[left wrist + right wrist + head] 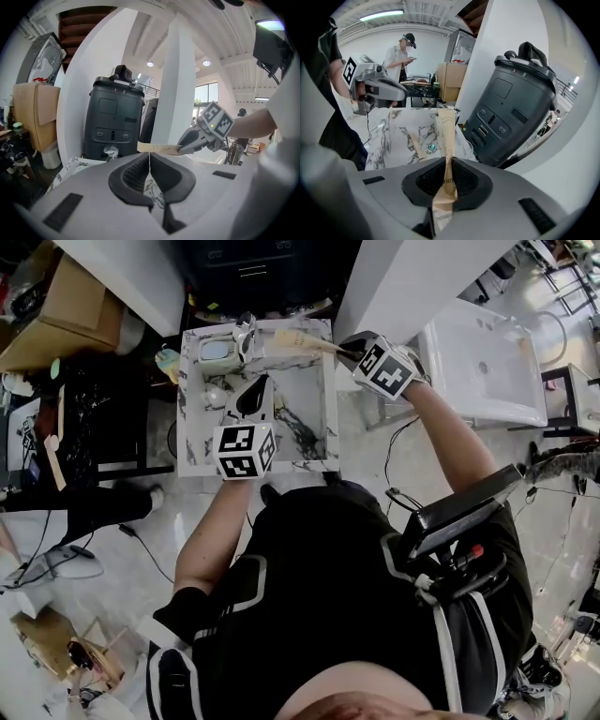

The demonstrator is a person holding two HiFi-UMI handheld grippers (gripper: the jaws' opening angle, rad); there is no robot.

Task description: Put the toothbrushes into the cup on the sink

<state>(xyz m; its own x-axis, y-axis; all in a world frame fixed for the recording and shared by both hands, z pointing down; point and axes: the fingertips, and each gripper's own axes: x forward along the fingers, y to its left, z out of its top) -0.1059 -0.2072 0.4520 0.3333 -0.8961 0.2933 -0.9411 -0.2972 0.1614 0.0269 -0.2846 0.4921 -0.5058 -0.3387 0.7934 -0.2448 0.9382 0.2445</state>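
Observation:
My right gripper (345, 352) (446, 176) is shut on a tan paper-wrapped toothbrush (298, 341) (446, 133), held above the marbled sink top (314, 418). The packet's far end points left toward a shiny cup (246, 337) at the back of the top. A second tan packet (414, 140) lies flat on the marble beside a teal drain plug (432, 147). My left gripper (251, 397) (150, 164) hovers over the middle of the top, its jaws shut with nothing between them. From the left gripper view, the right gripper (190, 140) and its packet (157, 148) show just ahead.
A black bin (115, 119) (511, 112) stands behind the sink top between white pillars. A soap dish (217, 350) sits at the back left. A white basin (483, 362) is off to the right, a cardboard box (66, 306) to the left. A person (401, 54) stands far off.

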